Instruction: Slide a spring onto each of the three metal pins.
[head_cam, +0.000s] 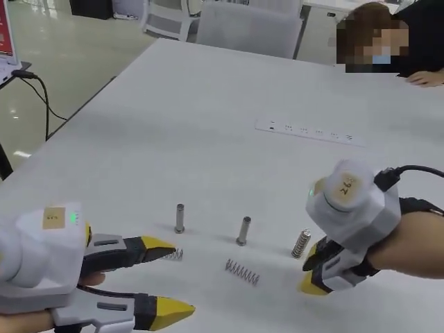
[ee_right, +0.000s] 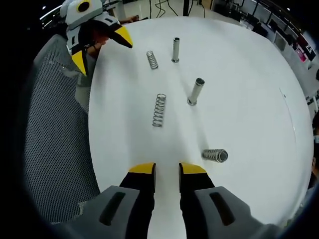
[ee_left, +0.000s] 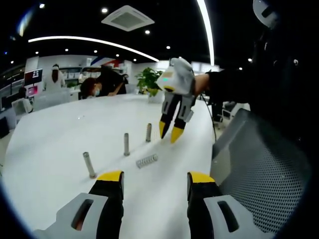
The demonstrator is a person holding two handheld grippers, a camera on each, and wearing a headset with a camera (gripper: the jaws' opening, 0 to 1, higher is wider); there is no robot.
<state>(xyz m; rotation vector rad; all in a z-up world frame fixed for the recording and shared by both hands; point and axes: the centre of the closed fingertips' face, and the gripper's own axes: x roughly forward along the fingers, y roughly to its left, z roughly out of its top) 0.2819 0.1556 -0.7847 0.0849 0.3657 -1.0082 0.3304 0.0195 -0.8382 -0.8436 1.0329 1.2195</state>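
Spring (head_cam: pixel 242 272) lying loose, between left claw (head_cam: pixel 182 279) and right claw (head_cam: pixel 310 270)

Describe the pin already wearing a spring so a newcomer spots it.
On the white table, three pins stand in a row. Take the end pin beside the right claw. A spring wraps it; the middle pin and far pin are bare.

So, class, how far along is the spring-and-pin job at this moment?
Done: the right pin wears a fitted spring. In hand: nothing; the left gripper and right gripper are open, empty. Left: the left pin and middle pin stand bare; the left spring and middle spring lie loose on the table.
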